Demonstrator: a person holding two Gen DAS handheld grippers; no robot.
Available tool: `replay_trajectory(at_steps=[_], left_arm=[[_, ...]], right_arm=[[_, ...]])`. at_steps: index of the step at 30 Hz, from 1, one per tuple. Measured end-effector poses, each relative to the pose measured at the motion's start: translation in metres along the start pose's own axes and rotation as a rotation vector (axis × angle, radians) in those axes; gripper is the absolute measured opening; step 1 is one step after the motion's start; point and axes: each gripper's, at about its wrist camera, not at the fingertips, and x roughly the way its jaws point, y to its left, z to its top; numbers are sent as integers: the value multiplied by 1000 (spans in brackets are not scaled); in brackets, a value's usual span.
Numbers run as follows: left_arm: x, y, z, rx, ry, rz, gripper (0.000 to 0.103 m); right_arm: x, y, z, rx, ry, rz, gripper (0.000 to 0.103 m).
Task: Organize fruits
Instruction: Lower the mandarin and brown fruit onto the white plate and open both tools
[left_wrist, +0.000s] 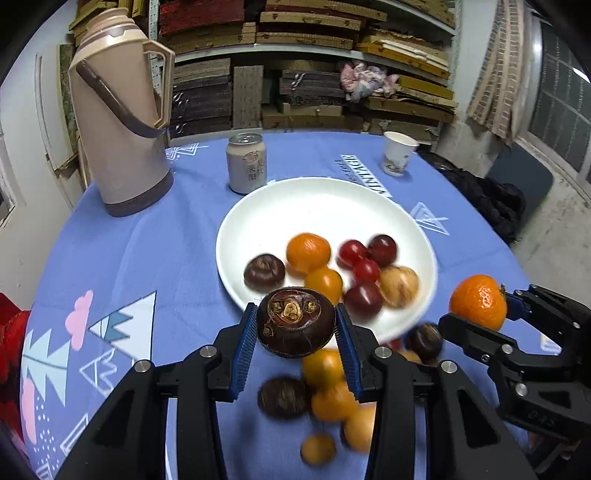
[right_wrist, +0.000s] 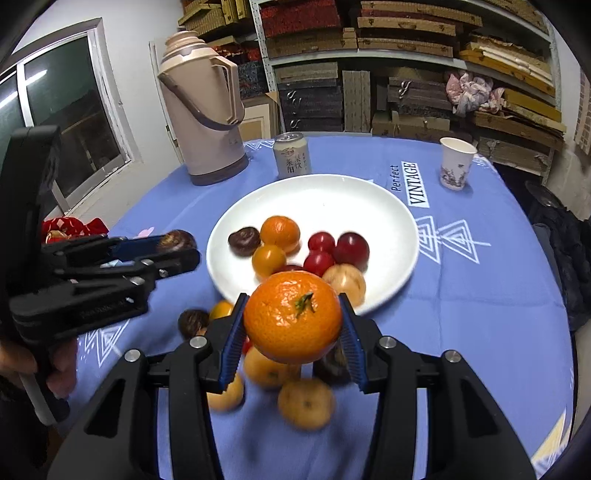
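Left hand-held gripper (left_wrist: 296, 334), lower centre of the left wrist view, is pinching a dark brown water chestnut (left_wrist: 295, 322) between its blue pads, clear of the surface (left_wrist: 122, 251). Right hand-held gripper (right_wrist: 293, 330), lower centre of the right wrist view, is pinching a mandarin (right_wrist: 292, 316), stem facing the camera, also clear of the surface.

Each tool is showing in the other's view: the right one at the right edge of the left wrist view, the left one at the left edge of the right wrist view with a hand (right_wrist: 55, 369) gripping its handle.

White plate (left_wrist: 325, 199) is sitting mid-frame on the blue cloth. On its near half are lying a chestnut, two orange fruits, several red fruits and one pale tan fruit. Loose fruit (left_wrist: 325, 402) is lying on the cloth under and between the two tools, blurred: orange ones and dark chestnuts.

Behind the plate are standing a can (left_wrist: 246, 162), a beige thermos (left_wrist: 122, 110) upper left and a paper cup (left_wrist: 398, 153) upper right.
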Motion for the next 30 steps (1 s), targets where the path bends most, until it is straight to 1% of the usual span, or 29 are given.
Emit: replay_trajectory(at_steps=[2, 4, 9, 12, 18, 19, 20, 21, 22, 23, 27, 28, 30], left_arm=[[15, -1, 8, 4, 9, 21, 42], [28, -2, 13, 13, 22, 23, 42], [55, -1, 18, 19, 53, 35, 42], [63, 2, 18, 14, 68, 42, 42], [69, 7, 19, -14, 84, 51, 43], [69, 8, 20, -21, 84, 51, 46], [68, 9, 20, -25, 81, 53, 52], [66, 10, 20, -27, 76, 59, 56], [63, 11, 20, -30, 67, 64, 63], [61, 11, 20, -28, 58, 62, 65], [48, 7, 16, 1, 37, 71, 67], [44, 6, 15, 6, 32, 73, 68], [38, 4, 11, 15, 26, 75, 71]], right_arm=[[15, -5, 12, 6, 19, -3, 46], [30, -6, 18, -8, 33, -19, 46], [60, -10, 25, -23, 70, -32, 46], [72, -11, 31, -33, 74, -37, 46], [82, -14, 35, -22, 77, -34, 47], [83, -17, 35, -7, 78, -27, 47], [83, -18, 35, 3, 78, -22, 47], [82, -19, 34, 12, 77, -16, 47], [79, -22, 33, 25, 66, -9, 47], [76, -23, 32, 31, 59, -8, 50], [57, -27, 26, 49, 33, -4, 52], [50, -29, 24, 57, 21, -5, 54], [39, -30, 18, 68, 5, -7, 62]])
